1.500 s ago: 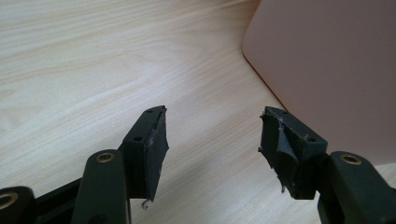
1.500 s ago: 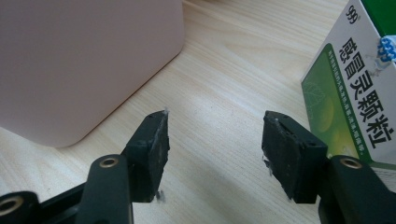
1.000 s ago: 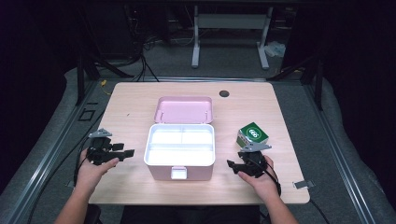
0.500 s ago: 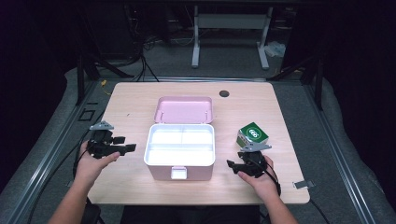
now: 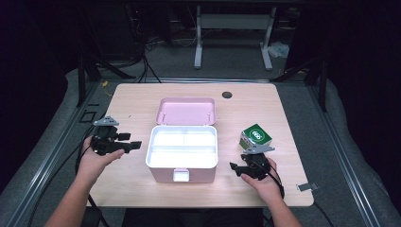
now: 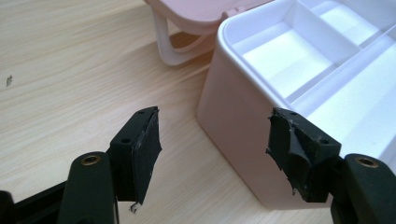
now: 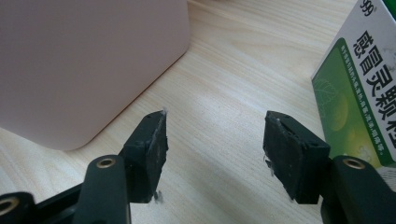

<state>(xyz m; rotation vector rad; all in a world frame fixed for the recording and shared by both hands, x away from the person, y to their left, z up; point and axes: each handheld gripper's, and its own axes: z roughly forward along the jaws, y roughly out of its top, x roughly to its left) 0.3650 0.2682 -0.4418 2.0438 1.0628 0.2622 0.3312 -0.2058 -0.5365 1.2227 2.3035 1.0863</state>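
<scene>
A pink box (image 5: 182, 163) with white inner compartments stands open mid-table, its lid (image 5: 186, 111) tipped back behind it. A green and white carton (image 5: 255, 137) sits to its right. My left gripper (image 5: 132, 145) hovers above the table left of the box, jaws open and empty; in the left gripper view the box corner (image 6: 243, 126) lies just beyond my left gripper (image 6: 212, 140). My right gripper (image 5: 235, 167) rests low near the front right of the box, open and empty; the right gripper view shows my right gripper (image 7: 215, 144) with the carton (image 7: 364, 93) beside its right jaw.
A round dark grommet (image 5: 226, 94) sits near the table's (image 5: 142, 189) far edge. A small metal clip (image 5: 304, 187) lies at the front right corner. Cables trail off the left side. Dark floor and a stand lie beyond the table.
My left gripper has risen off the table and moved slightly toward the box. The right gripper has stayed where it was.
</scene>
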